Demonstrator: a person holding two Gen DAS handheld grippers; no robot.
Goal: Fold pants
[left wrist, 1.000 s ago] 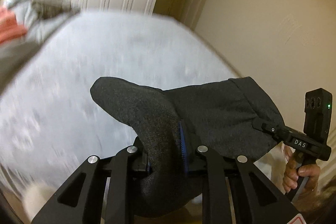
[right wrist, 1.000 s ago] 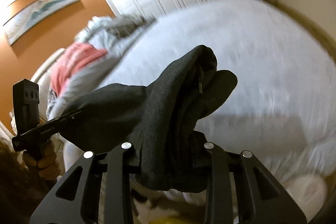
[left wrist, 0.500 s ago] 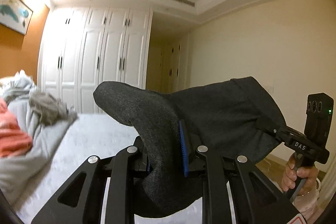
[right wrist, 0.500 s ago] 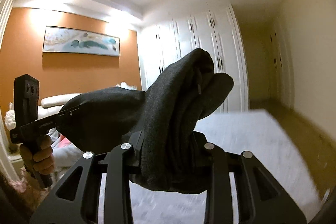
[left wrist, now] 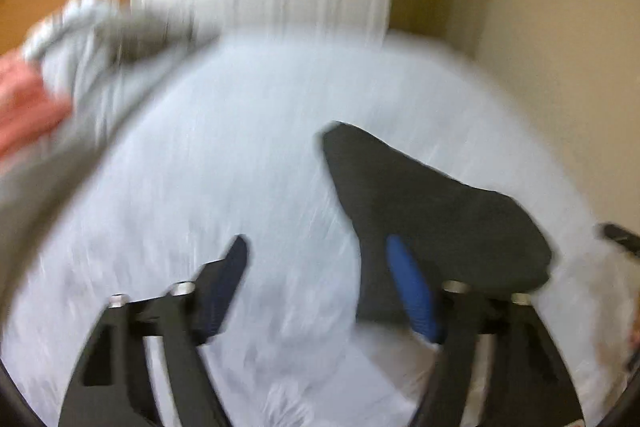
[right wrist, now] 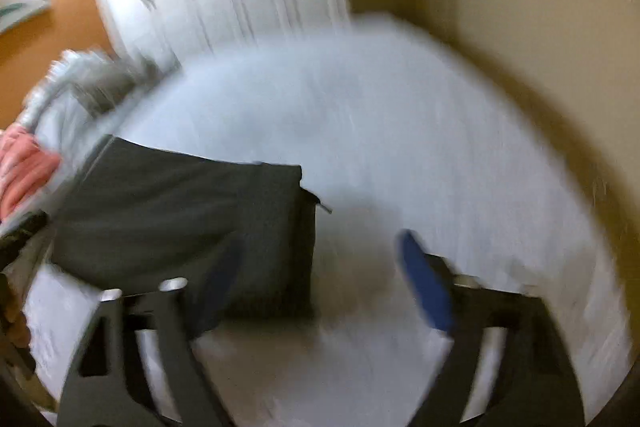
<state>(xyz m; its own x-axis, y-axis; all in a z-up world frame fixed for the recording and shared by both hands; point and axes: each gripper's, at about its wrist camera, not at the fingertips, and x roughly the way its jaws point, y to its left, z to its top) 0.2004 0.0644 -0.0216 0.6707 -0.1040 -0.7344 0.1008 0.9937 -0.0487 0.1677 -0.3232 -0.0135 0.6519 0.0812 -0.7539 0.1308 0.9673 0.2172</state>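
The dark grey woven pants (left wrist: 436, 211) lie on the white bed (left wrist: 240, 167), right of centre. Left gripper (left wrist: 316, 247) fingers are spread, the right finger overlapping the cloth. Right gripper (right wrist: 320, 247) fingers are spread; the pants (right wrist: 180, 219) extend toward the left of that frame.

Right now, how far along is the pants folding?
Looks nearly done: the dark pants lie as a compact, roughly rectangular bundle on the white bed. Nothing is in hand; the left gripper and right gripper are both open. Left: perhaps tidying, though blur hides the edges.
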